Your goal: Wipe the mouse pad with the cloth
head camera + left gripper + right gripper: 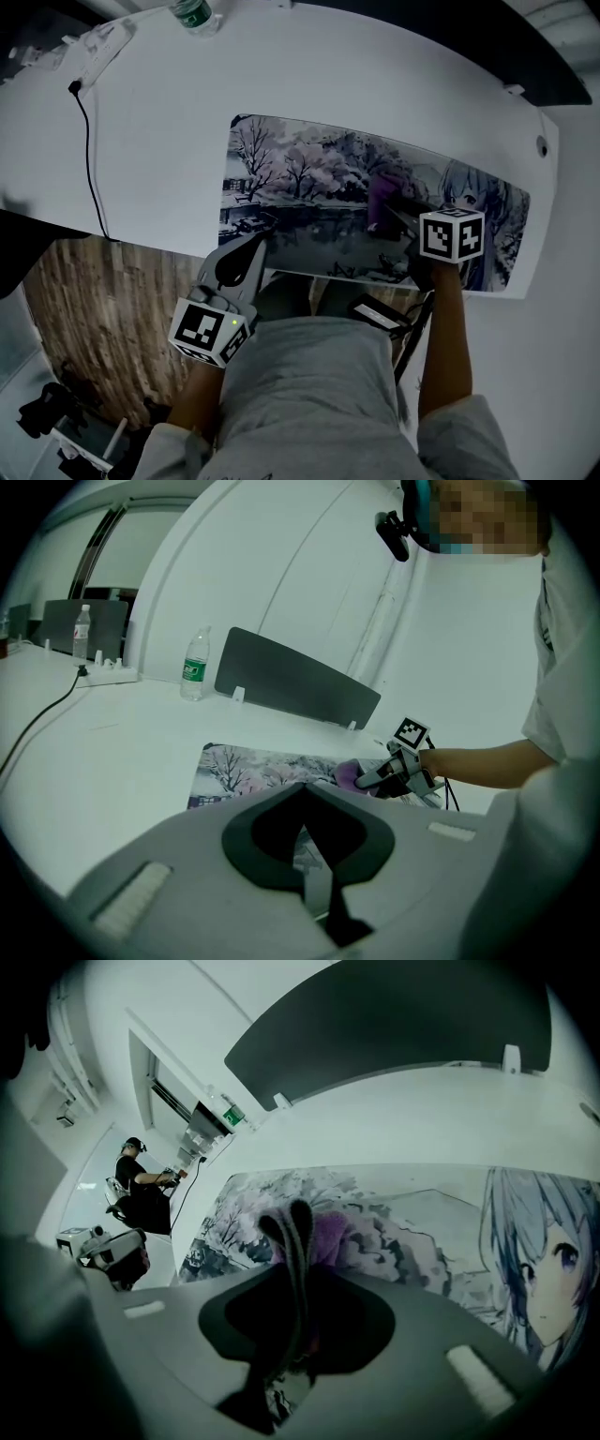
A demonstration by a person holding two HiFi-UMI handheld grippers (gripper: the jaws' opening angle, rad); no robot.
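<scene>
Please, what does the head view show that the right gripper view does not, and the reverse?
Only the head view shows the left claw, shut, at the near left corner of the mouse pad, and the wooden floor below the white table. Only the right gripper view shows a distant person in dark clothes in the background. Both show the mouse pad, the green-labelled bottle and the purple cloth on which the right claw is shut.
</scene>
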